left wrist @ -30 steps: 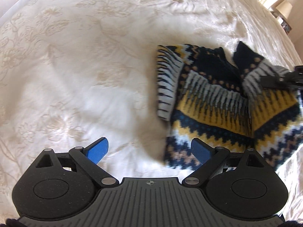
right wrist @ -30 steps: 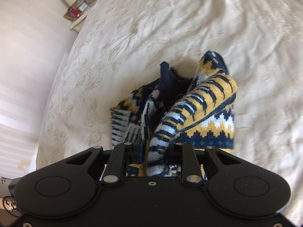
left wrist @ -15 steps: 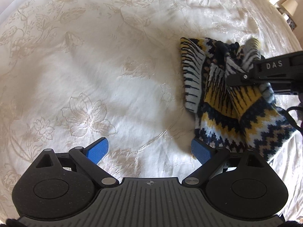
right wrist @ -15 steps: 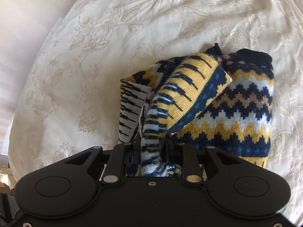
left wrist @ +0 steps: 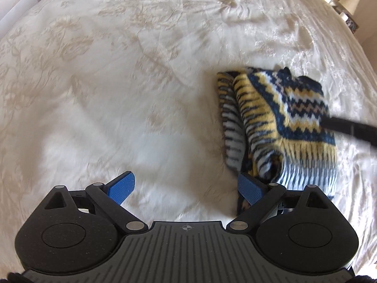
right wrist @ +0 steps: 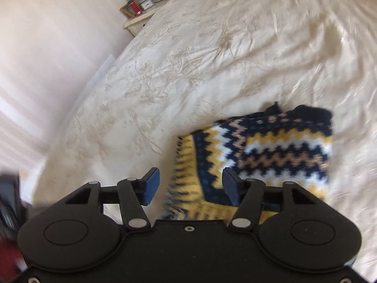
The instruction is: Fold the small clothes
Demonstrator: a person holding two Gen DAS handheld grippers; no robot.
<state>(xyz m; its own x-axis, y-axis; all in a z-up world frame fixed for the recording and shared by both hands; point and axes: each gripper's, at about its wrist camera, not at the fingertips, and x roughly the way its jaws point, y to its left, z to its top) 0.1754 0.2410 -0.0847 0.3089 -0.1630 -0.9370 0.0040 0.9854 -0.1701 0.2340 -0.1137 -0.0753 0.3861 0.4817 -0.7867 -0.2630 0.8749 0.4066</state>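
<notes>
Released since a moment ago, the patterned sweater (right wrist: 271, 151) now lies folded on the bed (right wrist: 212, 59), no longer pinched by the right gripper (right wrist: 190, 186), whose fingers stand apart above its near edge. Beside it, the left gripper (left wrist: 186, 189) hangs with fingers spread wide, holding nothing.

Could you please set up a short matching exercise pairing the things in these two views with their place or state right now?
Things:
1. left tool
2. right tool
3. sweater
4. bedside table

States or places:
A. folded, lying on the bedspread
B. open, above the sweater's striped edge
C. beside the bed, by the wall
D. open, the sweater against one blue pad

Pairs: 1-D, 2-B, 3-A, 4-C
</notes>
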